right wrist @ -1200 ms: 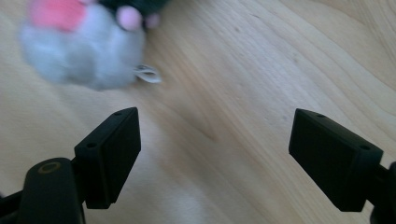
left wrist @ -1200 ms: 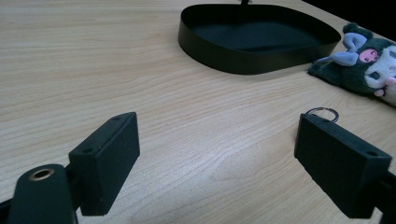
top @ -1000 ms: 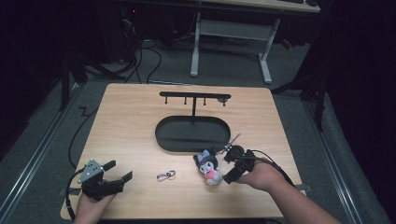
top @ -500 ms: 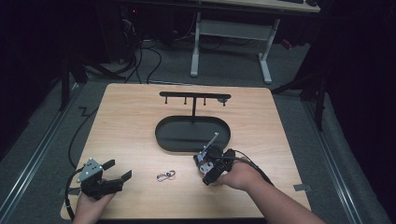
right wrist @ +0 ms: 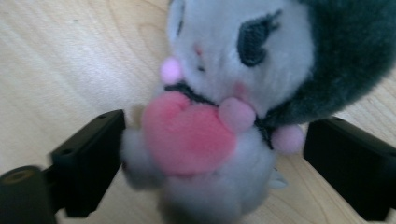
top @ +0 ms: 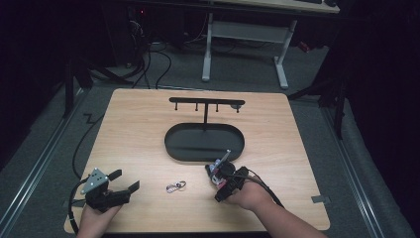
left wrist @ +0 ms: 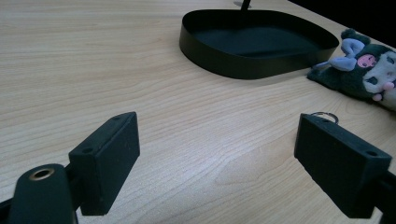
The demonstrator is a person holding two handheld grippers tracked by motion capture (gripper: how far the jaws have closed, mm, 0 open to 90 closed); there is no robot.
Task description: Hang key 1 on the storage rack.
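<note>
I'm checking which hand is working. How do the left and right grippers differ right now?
The left gripper has bare table between its jaws; the right gripper straddles the plush toy. The left sits far from the black tray, the right beside it. Both are open.

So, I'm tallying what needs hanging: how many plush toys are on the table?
1. The plush toy lies near the black tray, between the right gripper's open jaws.

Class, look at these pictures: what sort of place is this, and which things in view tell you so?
Probably a lab or workshop set up for recording. A bare wooden table stands on grey carpet in a dark room, cables trail across the floor behind it, and a white-legged desk stands further back.
</note>
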